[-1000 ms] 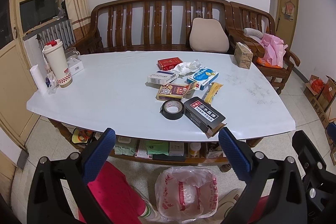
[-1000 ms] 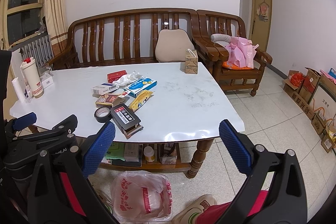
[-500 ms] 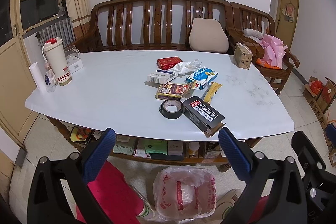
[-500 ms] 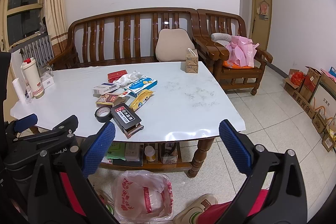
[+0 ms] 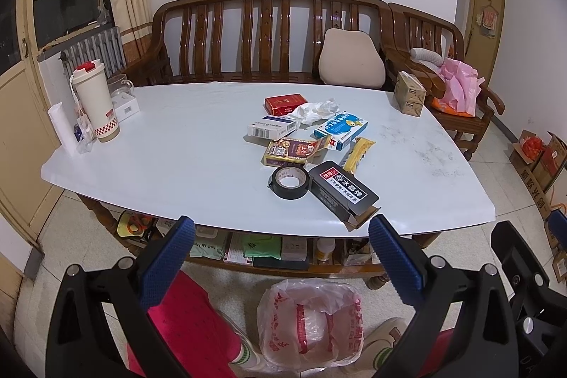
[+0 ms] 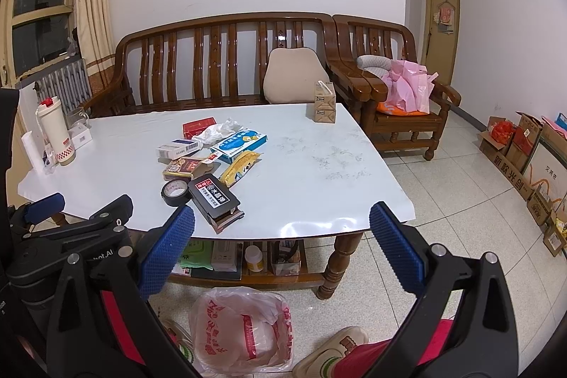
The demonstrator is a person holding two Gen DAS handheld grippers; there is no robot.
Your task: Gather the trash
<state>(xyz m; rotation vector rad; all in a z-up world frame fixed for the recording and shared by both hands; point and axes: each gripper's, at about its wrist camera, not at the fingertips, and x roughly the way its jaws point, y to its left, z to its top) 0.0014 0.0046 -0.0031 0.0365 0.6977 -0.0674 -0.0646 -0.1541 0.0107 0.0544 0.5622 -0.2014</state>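
Trash lies in a cluster on the white table (image 5: 177,165): a black box (image 5: 342,192) with an open flap, a black tape roll (image 5: 290,182), a yellow wrapper (image 5: 358,153), a blue-white box (image 5: 341,129), a crumpled tissue (image 5: 315,110), a red box (image 5: 285,104), a white box (image 5: 272,127) and a purple-gold pack (image 5: 288,151). A plastic bag (image 5: 308,325) stands open on the floor between a person's feet. My left gripper (image 5: 280,261) and right gripper (image 6: 281,250) hang open and empty before the table's near edge, above the bag (image 6: 244,328).
A lidded cup (image 5: 95,101), a paper roll and small boxes sit at the table's left end; a brown carton (image 5: 409,94) at the far right corner. Wooden bench and armchair stand behind. Items fill the shelf (image 5: 262,247) under the table. Cardboard boxes (image 6: 524,151) line the right wall.
Both views have shifted slightly, with the table a little lower and closer. Both grippers stay open and empty; nothing on the table has moved.
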